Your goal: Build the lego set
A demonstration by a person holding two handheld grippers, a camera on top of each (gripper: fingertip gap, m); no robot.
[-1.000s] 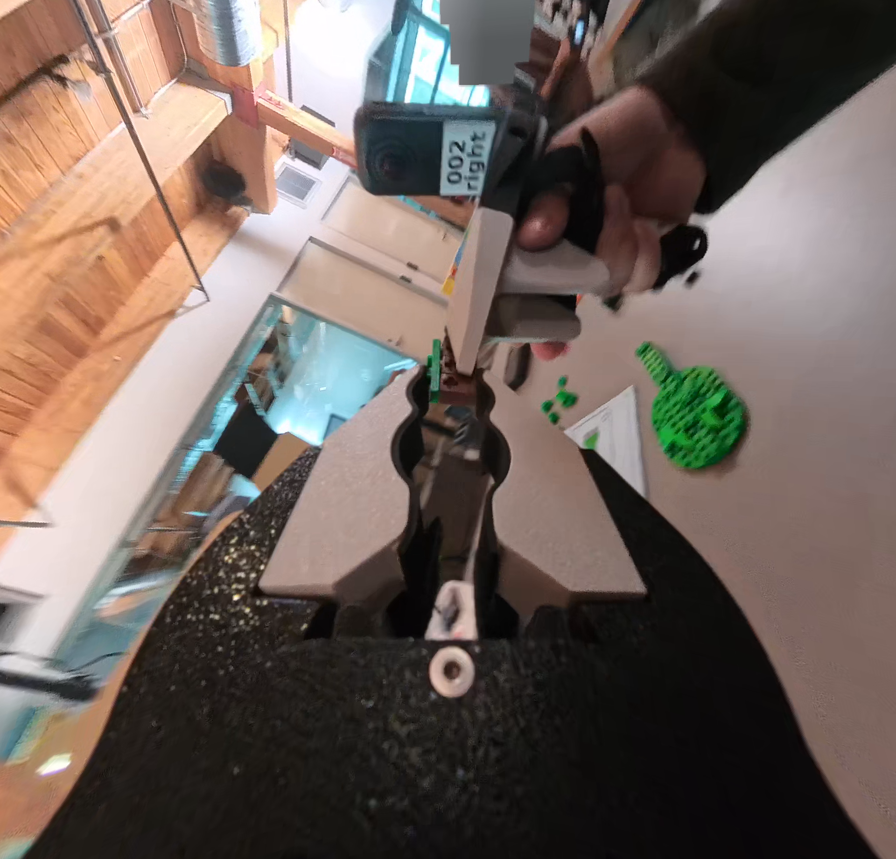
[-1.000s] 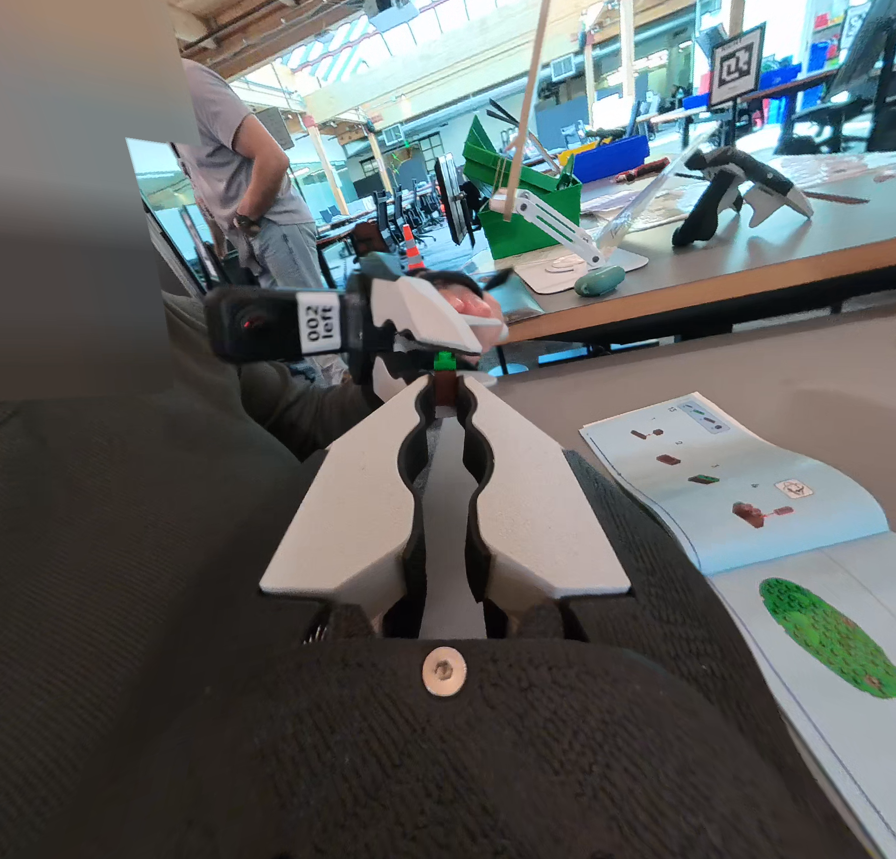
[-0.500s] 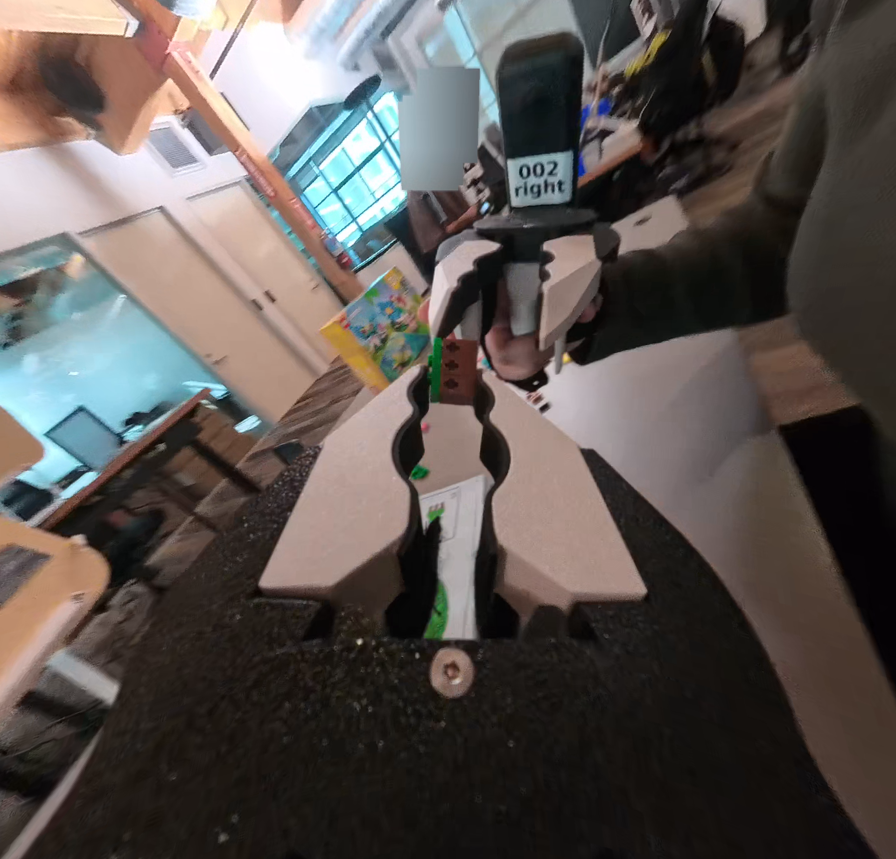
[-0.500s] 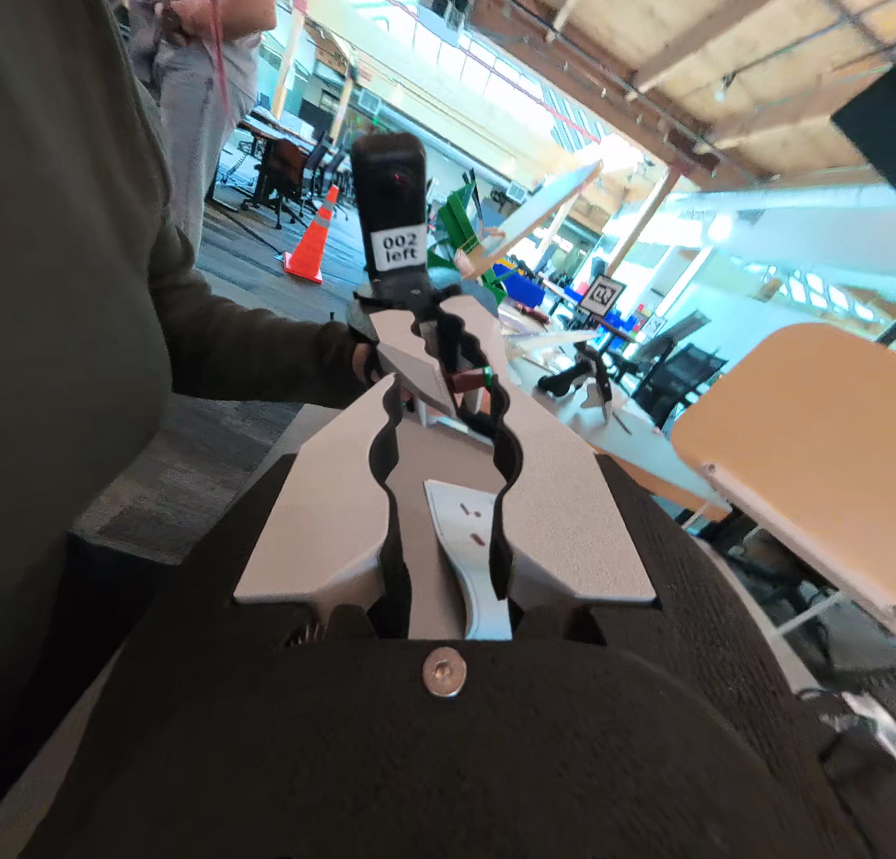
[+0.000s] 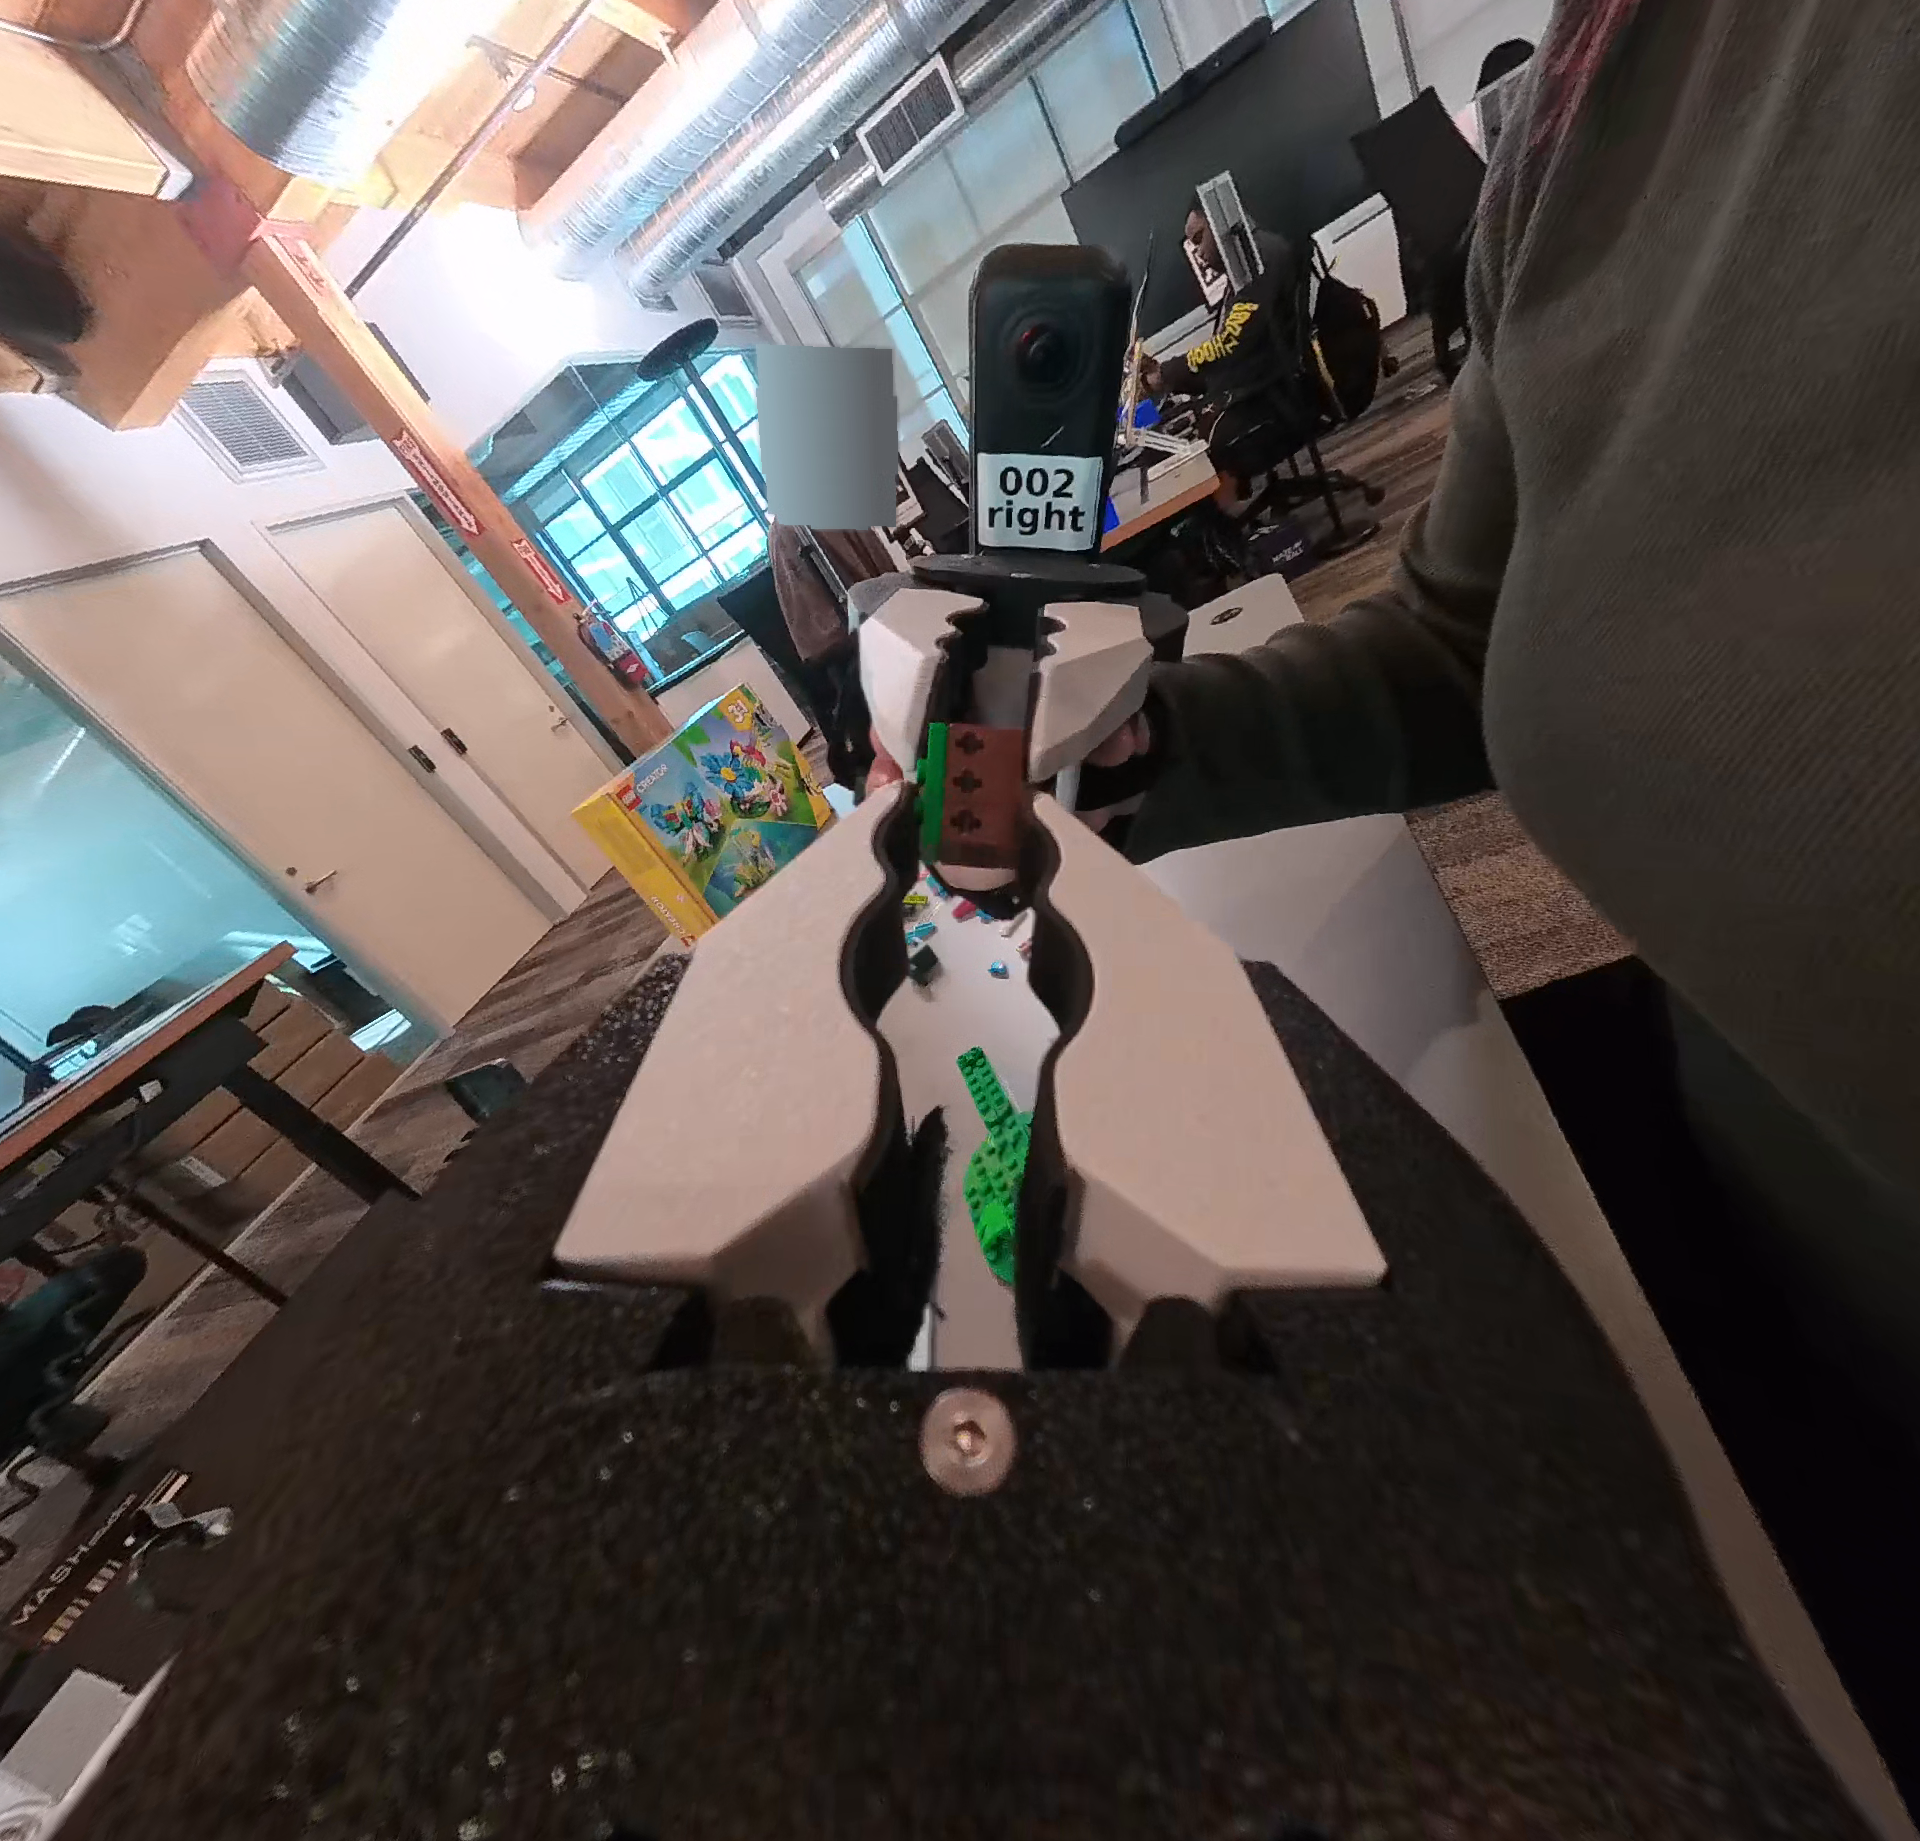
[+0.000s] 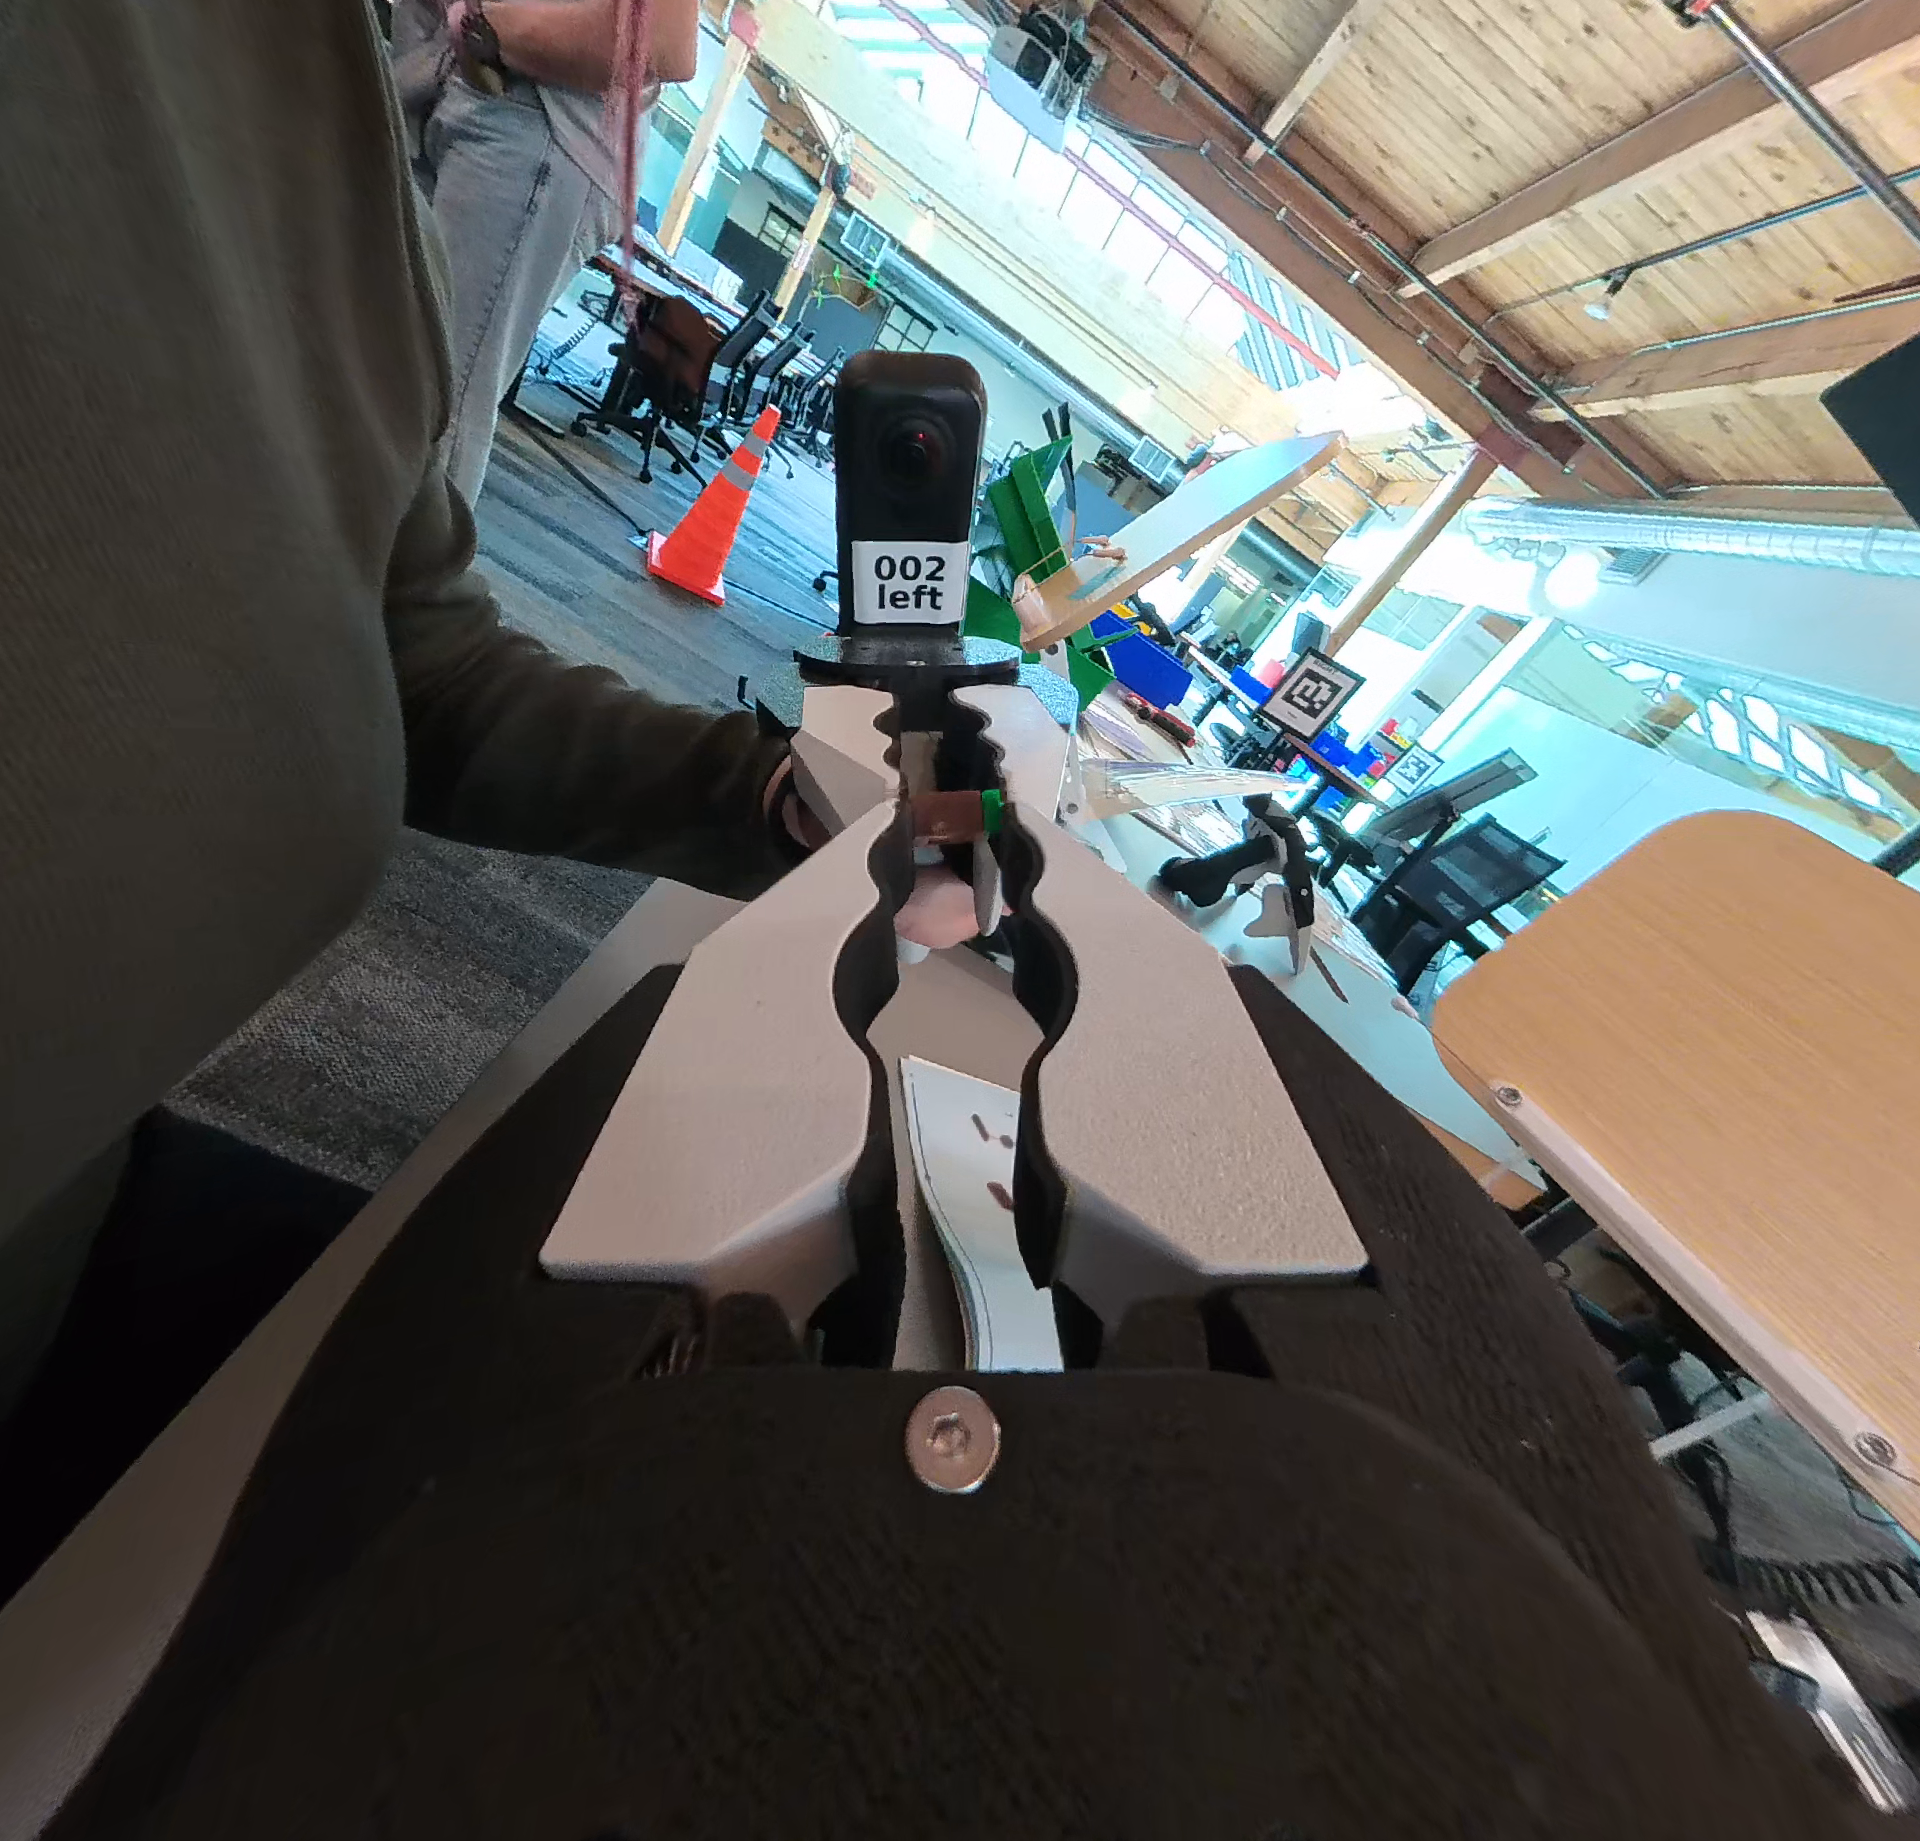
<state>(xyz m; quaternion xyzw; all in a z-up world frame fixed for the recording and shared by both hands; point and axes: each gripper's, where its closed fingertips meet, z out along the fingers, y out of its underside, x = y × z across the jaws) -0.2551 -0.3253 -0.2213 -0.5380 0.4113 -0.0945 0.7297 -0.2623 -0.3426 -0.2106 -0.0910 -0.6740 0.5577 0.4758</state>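
Note:
A small lego assembly, a brown brick (image 5: pixel 985 794) with a thin green plate (image 5: pixel 934 783) on its side, is held in the air above the white table (image 5: pixel 1340 918). My left gripper (image 5: pixel 971 817) is shut on its near end. My right gripper (image 6: pixel 951 821) faces the left one head-on and is shut on the same assembly (image 6: pixel 945 815), whose green plate (image 6: pixel 990 809) shows on the right. In the left wrist view, a green baseplate (image 5: pixel 992 1157) lies on the table below, seen between my left jaws.
Several loose small pieces (image 5: pixel 925 965) lie farther along the table, and the lego box (image 5: pixel 707 804) stands at its far end. The instruction booklet (image 6: pixel 966 1168) lies under my right gripper. The person's torso (image 5: pixel 1683 544) is close by. A wooden panel (image 6: pixel 1714 1064) stands at the right. My left and right fingertips are right by each other.
Both grippers have swung round from sideways to level and now face each other. The right gripper opened off the assembly half a second ago and has closed on it again.

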